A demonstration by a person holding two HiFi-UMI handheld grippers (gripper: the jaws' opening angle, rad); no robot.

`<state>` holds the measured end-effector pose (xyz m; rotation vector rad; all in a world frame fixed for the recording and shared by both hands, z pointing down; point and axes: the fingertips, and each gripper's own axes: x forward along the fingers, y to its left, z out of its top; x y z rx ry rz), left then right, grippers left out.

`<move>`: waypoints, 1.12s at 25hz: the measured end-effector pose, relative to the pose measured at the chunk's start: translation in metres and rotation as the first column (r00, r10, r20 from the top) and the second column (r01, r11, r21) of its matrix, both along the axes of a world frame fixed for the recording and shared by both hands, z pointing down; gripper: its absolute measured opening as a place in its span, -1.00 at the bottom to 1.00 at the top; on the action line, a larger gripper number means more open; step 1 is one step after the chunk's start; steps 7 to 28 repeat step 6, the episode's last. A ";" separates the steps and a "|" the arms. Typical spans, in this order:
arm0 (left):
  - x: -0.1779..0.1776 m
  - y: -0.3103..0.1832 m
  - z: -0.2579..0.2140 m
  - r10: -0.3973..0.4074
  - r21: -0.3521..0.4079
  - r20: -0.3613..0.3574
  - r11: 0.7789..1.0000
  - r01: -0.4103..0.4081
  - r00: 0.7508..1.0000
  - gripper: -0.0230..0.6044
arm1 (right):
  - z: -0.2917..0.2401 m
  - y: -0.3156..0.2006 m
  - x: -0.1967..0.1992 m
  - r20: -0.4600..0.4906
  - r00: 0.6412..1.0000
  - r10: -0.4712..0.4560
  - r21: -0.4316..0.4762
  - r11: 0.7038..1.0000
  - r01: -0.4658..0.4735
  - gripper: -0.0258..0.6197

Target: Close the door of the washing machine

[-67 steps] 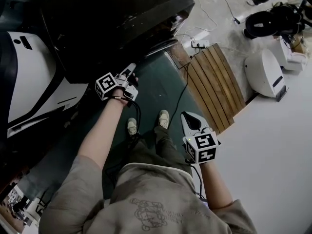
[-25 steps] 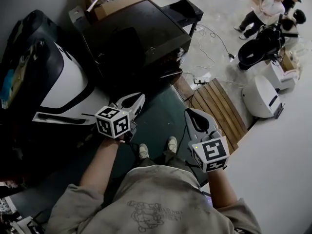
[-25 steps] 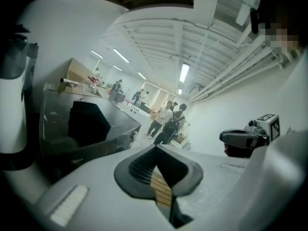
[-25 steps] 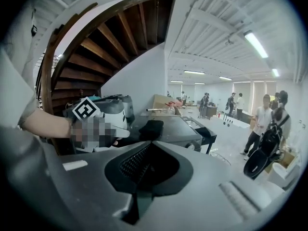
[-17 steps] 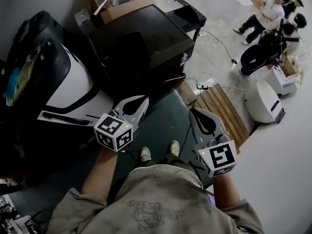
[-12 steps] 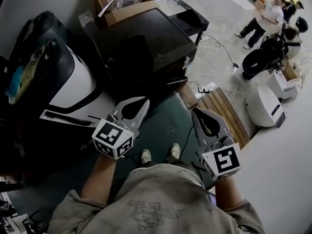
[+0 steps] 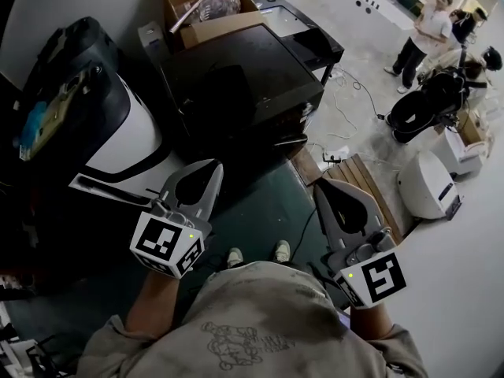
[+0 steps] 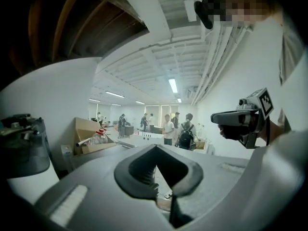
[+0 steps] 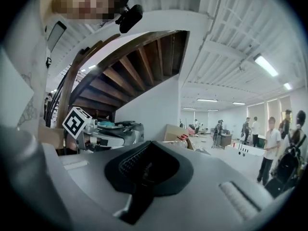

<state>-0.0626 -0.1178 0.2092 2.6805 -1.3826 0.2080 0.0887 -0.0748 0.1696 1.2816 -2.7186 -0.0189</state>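
Note:
The washing machine stands at the left of the head view, white with a black curved front; I cannot make out how its door stands. My left gripper hovers in front of it, shut and empty, touching nothing. My right gripper is held level with it over the green floor mat, also shut and empty. In the left gripper view the left gripper has its jaws together, and the right gripper shows beyond. In the right gripper view the right gripper is shut, with the machine behind the left gripper.
A black cabinet stands ahead, with a cardboard box holding a bottle behind it. A wooden slatted board, cables and a white rounded device lie to the right. People stand at the far right.
The left gripper has come away from the machine's dark front and drawn back toward my body. The right gripper has also pulled back. The head view has tilted up.

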 end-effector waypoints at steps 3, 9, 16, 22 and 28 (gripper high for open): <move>-0.006 0.004 -0.006 -0.024 0.020 0.002 1.000 0.024 1.000 -0.93 | -0.006 0.001 -0.002 0.025 1.000 -0.008 0.001 1.000 0.008 -0.83; -0.010 0.008 -0.009 -0.039 0.031 0.000 0.999 0.039 0.999 -0.93 | -0.012 0.002 -0.004 0.015 1.000 -0.003 0.016 1.000 0.002 -0.83; -0.010 0.008 -0.009 -0.039 0.031 0.000 0.999 0.039 0.999 -0.93 | -0.012 0.002 -0.004 0.015 1.000 -0.003 0.016 1.000 0.002 -0.83; -0.010 0.008 -0.009 -0.039 0.031 0.000 0.999 0.039 0.999 -0.93 | -0.012 0.002 -0.004 0.015 1.000 -0.003 0.016 1.000 0.002 -0.83; -0.010 0.008 -0.009 -0.039 0.031 0.000 0.999 0.039 0.999 -0.93 | -0.012 0.002 -0.004 0.015 1.000 -0.003 0.016 1.000 0.002 -0.83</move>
